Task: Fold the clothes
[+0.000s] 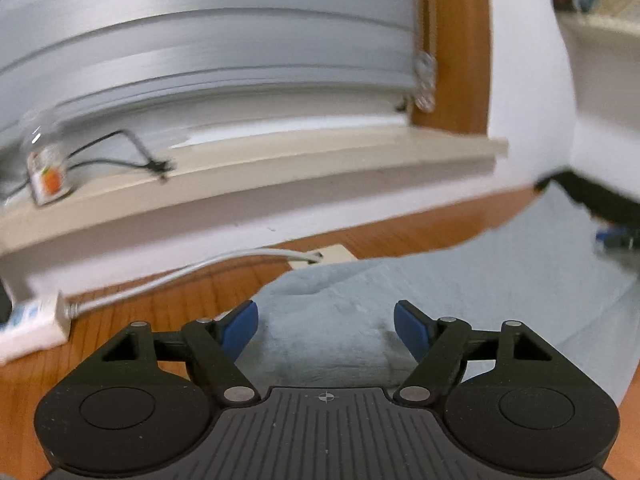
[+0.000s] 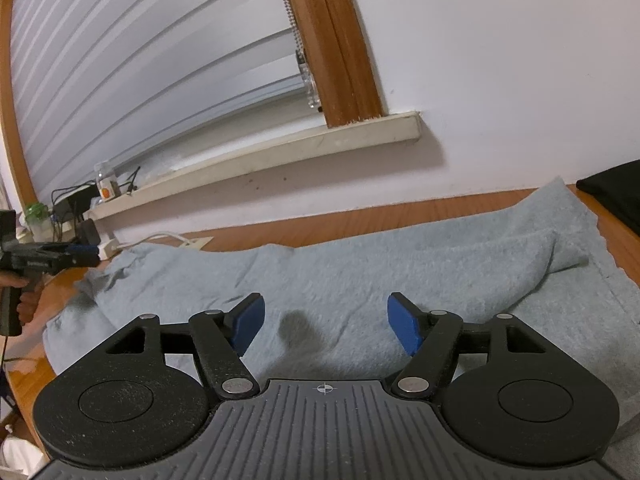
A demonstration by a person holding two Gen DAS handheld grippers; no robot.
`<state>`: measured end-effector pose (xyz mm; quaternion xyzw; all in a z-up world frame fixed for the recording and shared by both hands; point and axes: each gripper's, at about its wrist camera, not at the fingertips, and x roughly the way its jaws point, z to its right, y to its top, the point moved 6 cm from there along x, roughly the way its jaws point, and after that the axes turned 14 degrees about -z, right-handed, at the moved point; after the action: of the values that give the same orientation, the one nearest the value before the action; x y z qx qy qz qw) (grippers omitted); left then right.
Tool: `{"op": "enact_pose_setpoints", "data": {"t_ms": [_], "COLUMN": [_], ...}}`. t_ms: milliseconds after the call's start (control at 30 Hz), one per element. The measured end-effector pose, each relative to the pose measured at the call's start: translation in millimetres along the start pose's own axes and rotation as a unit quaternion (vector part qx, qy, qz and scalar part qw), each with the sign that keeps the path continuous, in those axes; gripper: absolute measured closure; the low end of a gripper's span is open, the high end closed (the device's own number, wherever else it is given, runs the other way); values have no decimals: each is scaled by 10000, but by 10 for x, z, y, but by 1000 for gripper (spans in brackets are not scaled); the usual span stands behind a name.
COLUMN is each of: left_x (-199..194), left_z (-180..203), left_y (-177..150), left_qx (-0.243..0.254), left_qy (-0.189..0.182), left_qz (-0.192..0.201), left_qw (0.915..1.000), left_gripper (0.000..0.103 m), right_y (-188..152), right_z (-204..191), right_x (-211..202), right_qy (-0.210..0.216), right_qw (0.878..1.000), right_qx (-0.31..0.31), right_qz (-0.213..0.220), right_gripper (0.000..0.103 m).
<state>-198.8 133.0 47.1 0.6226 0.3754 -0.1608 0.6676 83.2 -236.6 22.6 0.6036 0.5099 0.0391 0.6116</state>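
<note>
Right tongs [image 2: 325, 322]: blue pads apart, nothing between them; they hang just above the middle of the garment.
Left tongs [image 1: 325, 326]: pads apart, empty, low over the garment's left end; the right wrist view shows them from the side, held in a hand [image 2: 28, 304] at that end.
Garment [image 2: 360, 276]: pale blue-grey fleecy cloth, the landmark here; it lies spread across the worktop, rumpled, with a thick ridge running towards its right end and a bunched part at its left end. Which kind of garment it is, I cannot tell.
Step in hand: judged, a moment between grips; the lie fits cloth laid out for a fold as well as cloth with one fold made.
Next move: any grip calls for both tongs to close on an edge or corner and lift evenly, as fleece this thick sags.
Worktop [image 2: 360, 220]: orange-brown wood, showing behind the garment.
White cable [image 1: 180, 276]: behind the garment's left end.
Black object [image 2: 616, 196]: beyond the garment's right end.
Window sill [image 2: 280, 148]: on the white wall behind the garment, carrying a small jar [image 2: 106, 184].
Blinds [image 2: 140, 72]: grey slats above the sill, wooden frame [image 2: 332, 40] beside them.
</note>
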Motion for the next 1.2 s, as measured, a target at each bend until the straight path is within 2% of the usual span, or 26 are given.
{"op": "enact_pose_setpoints", "data": {"t_ms": [67, 333, 400, 500, 533, 567, 600, 667, 733, 767, 867, 1000, 1133, 1200], "left_x": [42, 107, 95, -10, -45, -82, -127, -212, -209, -174, 12, 298, 482, 537], "left_z": [49, -80, -102, -122, -129, -140, -182, -267, -382, -450, -625, -727, -833, -839], "left_y": [-15, -213, -226, -150, -125, -98, -54, 31, 107, 139, 198, 188, 147, 118], "left_qx": [125, -90, -112, -67, -52, -43, -77, -154, -379, -537, -926, -1065, -1395, -1358], "left_qy": [37, -306, -349, -326, -318, -313, -329, -369, -494, -549, -759, -1106, -1782, -1857], "left_qz": [-97, -385, -406, -145, -58, 39, 196, 499, 644, 682, 643, 319, 153, 54], "left_qw": [9999, 9987, 9985, 9993, 9995, 9995, 9992, 9980, 9960, 9947, 9907, 9876, 9739, 9732], "left_gripper": [25, 23, 23, 21, 16, 4, 0, 0, 0, 0, 0, 0, 0, 0], "right_y": [-1, -9, -9, -16, -15, -10, -5, 7, 26, 40, 72, 75, 83, 58], "right_z": [-2, 16, 17, 27, 30, 12, -22, -116, -297, -415, -822, -1404, -1973, -2270], "right_x": [2, 6, 7, 17, 27, 50, 81, 136, 176, 199, 301, 546, 859, 1008], "right_qy": [6, 21, 1, -49, -68, -162, -321, -668, -985, -959, -719, -309, 132, 315], "right_qw": [10000, 10000, 10000, 10000, 10000, 9998, 9993, 9965, 9919, 9910, 9883, 9817, 9731, 9677], "right_qx": [1, 12, 24, 29, 33, -34, -155, -426, -752, -879, -1279, -1778, -2135, -2304], "right_qz": [-3, 17, 30, 5, -21, -73, -144, -256, -295, -313, -416, -611, -858, -976], "right_gripper": [35, 34, 28, 27, 26, 25, 25, 25, 25, 25, 25, 25, 25, 25]}}
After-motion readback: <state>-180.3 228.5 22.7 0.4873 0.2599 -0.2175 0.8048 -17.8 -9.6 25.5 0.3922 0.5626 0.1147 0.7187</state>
